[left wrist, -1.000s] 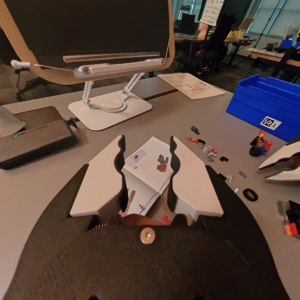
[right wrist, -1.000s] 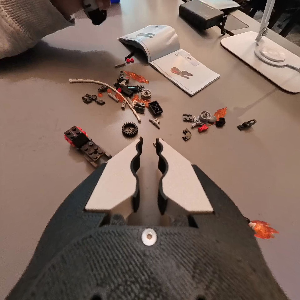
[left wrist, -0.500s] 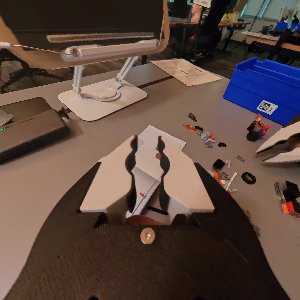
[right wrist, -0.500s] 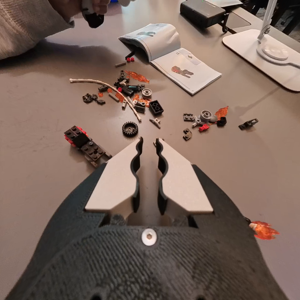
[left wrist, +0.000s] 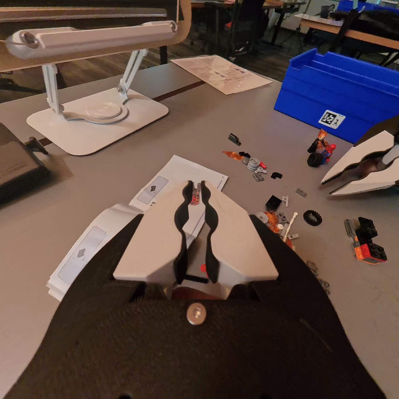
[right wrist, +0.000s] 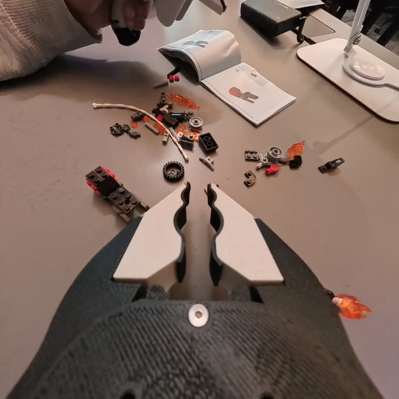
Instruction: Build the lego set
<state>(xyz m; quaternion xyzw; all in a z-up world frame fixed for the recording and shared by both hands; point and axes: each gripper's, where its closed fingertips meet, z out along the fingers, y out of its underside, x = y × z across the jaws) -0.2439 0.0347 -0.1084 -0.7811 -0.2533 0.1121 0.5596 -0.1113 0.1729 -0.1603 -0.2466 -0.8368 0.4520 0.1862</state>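
Note:
My left gripper (left wrist: 195, 183) hovers over the open instruction booklet (left wrist: 190, 170), its jaws a narrow gap apart and empty. My right gripper (right wrist: 197, 184) is low over the grey table, also narrowly open and empty; it shows too in the left wrist view (left wrist: 327, 187). Just ahead of it lie a black tyre (right wrist: 173, 170) and, to the left, a part-built black and red model (right wrist: 112, 190). Beyond is a pile of loose pieces (right wrist: 172, 125) with a white string, and a smaller cluster (right wrist: 274, 157) to the right. Two minifigures (left wrist: 321, 146) stand by a black wheel.
A blue bin (left wrist: 345, 86) stands at the far right. A white stand (left wrist: 97, 121) holding a board sits at the back, a black box (left wrist: 15, 164) to its left and a paper sheet (left wrist: 222, 73) behind. An orange flame piece (right wrist: 352, 306) lies beside my right gripper. One gripper's finger ends stand about 20 cm off the other's. The orange flame piece (right wrist: 352, 306) lies some 12 cm from my right tips, 30 cm from my left tips.
My left gripper has narrowed from wide open to almost closed and has pulled back and up over the booklet. The right gripper has stayed in place with the same narrow gap.

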